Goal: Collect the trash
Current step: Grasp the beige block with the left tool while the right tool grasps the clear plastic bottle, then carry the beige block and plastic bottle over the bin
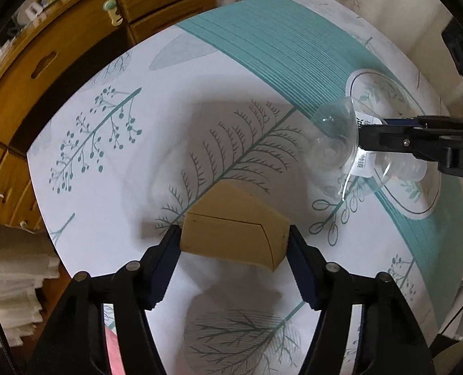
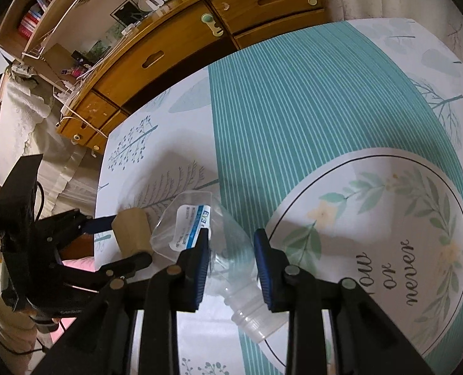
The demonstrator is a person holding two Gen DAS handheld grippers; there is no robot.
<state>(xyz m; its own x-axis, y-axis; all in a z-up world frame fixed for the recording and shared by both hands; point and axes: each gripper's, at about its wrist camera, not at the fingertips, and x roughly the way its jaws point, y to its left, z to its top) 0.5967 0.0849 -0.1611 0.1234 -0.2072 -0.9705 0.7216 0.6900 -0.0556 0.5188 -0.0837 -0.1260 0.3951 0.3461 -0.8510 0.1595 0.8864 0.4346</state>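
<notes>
While two claws work over the printed table [image 1: 262, 62], two pieces of trash are in play: one small tan cardboard box [image 1: 234, 234] and one clear plastic bottle [image 2: 219, 243] with a blue and white label.

The left claw [image 1: 234, 240] points steeply down with the box between its blue pads [image 1: 165, 265], both pads touching the box's ends, so it grips the box at a middling width. The box sits at the table's surface; whether it is lifted cannot be told.

The right claw [image 2: 231, 250], narrowed, clamps the bottle across its body. The bottle's open neck points back toward the claw's base and its crushed bottom juts forward past the fingertips. Nothing can be seen inside the bottle; the box is closed.

Seen from the right wrist, the box and left claw lie just left of the bottle, close but apart. Ahead of both claws the table stretches bare, striped teal and white, to its far edge. Beyond that edge stands a wooden cabinet [image 2: 175, 50], and the table's near-left edge lies just beside the left claw.
</notes>
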